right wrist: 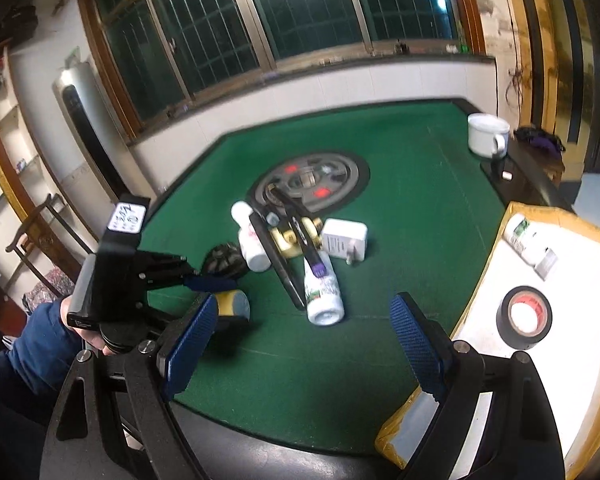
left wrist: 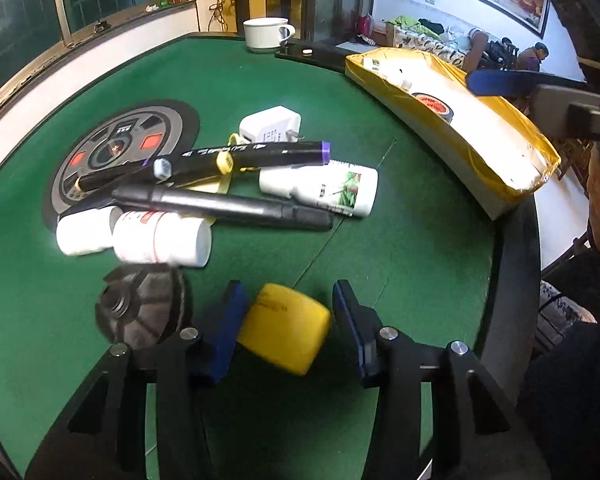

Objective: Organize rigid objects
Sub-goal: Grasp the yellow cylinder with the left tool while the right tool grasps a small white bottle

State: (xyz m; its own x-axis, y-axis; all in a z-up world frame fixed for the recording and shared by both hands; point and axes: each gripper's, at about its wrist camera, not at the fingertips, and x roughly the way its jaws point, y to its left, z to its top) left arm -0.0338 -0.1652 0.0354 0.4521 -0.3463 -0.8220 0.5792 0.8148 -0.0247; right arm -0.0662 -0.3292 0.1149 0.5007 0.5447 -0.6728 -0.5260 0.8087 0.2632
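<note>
Green felt surface (left wrist: 400, 240) carries the pile; taped cardboard tray (left wrist: 500, 168) at its edge, black tape roll (right wrist: 524, 316) already inside; left tongs (left wrist: 288, 320) bracket the yellow cylinder (left wrist: 284, 328), one pad touching, other apart; centre it, then squeeze; right tongs (right wrist: 304, 340) open, empty.

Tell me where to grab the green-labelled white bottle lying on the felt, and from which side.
Grip the green-labelled white bottle across its round body at the end nearest the right gripper, coming down from above. It lies on its side, and the purple-capped marker rests over its far end, so only the near end looks clear.
</note>
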